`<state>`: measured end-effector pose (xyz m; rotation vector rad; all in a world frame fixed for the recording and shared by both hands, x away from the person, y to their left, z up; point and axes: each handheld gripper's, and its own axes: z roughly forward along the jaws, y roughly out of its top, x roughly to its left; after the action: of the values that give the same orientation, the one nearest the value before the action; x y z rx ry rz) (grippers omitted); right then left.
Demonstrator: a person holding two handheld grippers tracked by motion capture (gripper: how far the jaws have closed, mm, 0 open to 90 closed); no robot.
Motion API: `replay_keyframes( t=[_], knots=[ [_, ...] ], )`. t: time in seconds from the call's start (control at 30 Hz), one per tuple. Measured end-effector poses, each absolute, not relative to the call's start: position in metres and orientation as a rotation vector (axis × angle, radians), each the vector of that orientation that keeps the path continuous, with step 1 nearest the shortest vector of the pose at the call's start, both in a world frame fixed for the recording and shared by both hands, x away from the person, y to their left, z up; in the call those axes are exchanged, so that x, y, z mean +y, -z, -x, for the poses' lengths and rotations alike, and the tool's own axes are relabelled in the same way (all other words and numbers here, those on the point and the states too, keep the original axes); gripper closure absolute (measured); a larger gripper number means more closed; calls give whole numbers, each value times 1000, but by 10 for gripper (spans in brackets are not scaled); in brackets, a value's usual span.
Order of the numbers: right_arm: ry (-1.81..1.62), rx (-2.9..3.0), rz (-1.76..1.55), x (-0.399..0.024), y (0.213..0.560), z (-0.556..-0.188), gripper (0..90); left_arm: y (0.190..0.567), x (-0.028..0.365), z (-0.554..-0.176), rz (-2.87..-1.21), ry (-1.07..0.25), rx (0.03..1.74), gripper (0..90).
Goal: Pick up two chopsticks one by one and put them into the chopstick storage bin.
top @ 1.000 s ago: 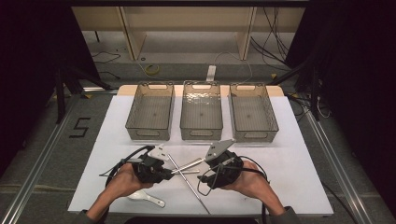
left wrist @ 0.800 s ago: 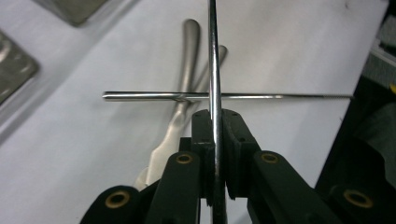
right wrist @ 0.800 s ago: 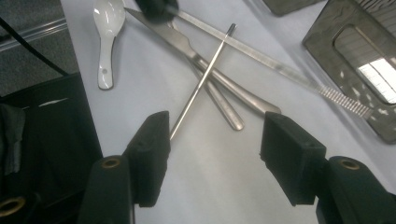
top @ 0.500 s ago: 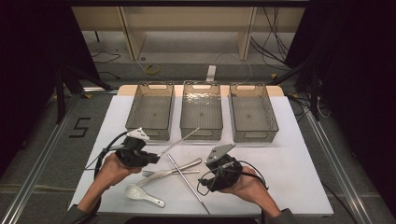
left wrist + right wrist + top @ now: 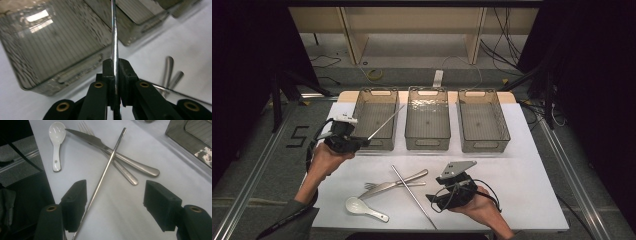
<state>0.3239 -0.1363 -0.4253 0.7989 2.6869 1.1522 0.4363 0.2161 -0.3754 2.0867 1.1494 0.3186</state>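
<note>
My left gripper (image 5: 358, 143) (image 5: 115, 62) is shut on a thin metal chopstick (image 5: 385, 122) (image 5: 114, 30), held in the air and slanting up over the front of the left clear bin (image 5: 375, 92) (image 5: 50, 50). A second chopstick (image 5: 412, 192) (image 5: 107, 162) lies on the white table across a knife (image 5: 394, 184) (image 5: 117, 155) and a fork (image 5: 372, 185) (image 5: 125, 173). My right gripper (image 5: 436, 199) (image 5: 115, 192) hovers low over that chopstick's near end. Its jaws have just been opening and stand wide, with the chopstick between them near one jaw, not pinched.
A white ceramic spoon (image 5: 362, 207) (image 5: 56, 140) lies at the front left of the table. The middle bin (image 5: 428, 92) and right bin (image 5: 483, 93) stand in a row beside the left one at the back. The table's front edge is close to my right hand.
My left gripper has lifted its chopstick off the cutlery pile and carried it up and left to the left bin. My right gripper's jaws have widened and it sank a little.
</note>
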Motion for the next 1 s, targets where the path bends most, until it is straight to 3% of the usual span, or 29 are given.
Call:
replay_keyframes(
  t=[0.53,1.0],
  knots=[
    [-1243,2643,-767,-136,428,-314,314,387,219,-509,-2036,-364,1326,843],
    [-1255,2628,-768,-135,428,-311,311,403,221,-535,-2031,-386,1413,842]
  ],
)
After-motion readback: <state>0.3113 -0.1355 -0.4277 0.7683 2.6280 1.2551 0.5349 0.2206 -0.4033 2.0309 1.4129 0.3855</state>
